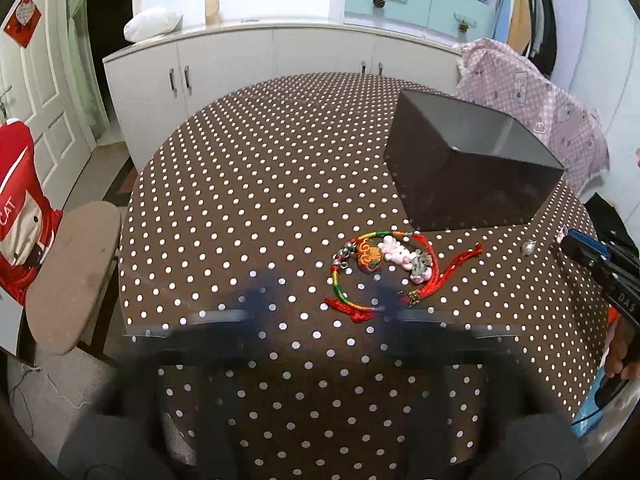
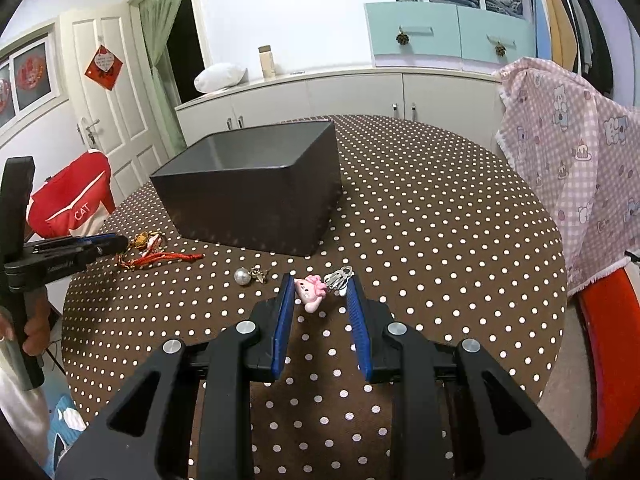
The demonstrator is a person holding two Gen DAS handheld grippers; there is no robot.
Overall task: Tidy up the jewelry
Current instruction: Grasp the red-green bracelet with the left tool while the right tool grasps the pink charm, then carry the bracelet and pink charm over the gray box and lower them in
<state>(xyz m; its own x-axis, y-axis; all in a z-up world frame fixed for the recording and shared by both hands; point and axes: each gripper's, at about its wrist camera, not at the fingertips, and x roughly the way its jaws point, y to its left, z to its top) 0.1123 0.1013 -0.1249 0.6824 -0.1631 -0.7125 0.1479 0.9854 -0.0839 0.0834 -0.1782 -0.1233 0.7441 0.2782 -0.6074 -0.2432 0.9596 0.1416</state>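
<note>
While the right gripper (image 2: pixel 318 286) sits wide open around the pink charm (image 2: pixel 310 290) (gripping nothing yet), the left gripper (image 2: pixel 116 242) hovers by the bracelet (image 1: pixel 380 270), its gap blurred, can't tell. Looks like pickup stage: close on the charm, carry to the box (image 2: pixel 256 184).

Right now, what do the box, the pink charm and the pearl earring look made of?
Dark box: rigid, matte charcoal walls with a smooth grey inside, likely coated card or plastic.
Pink charm: glossy moulded look, probably resin or plastic, on a shiny metal clip.
Pearl earring: round glossy white bead, likely faux pearl, with a brassy metal fitting.
Right gripper open around the charm.
</note>
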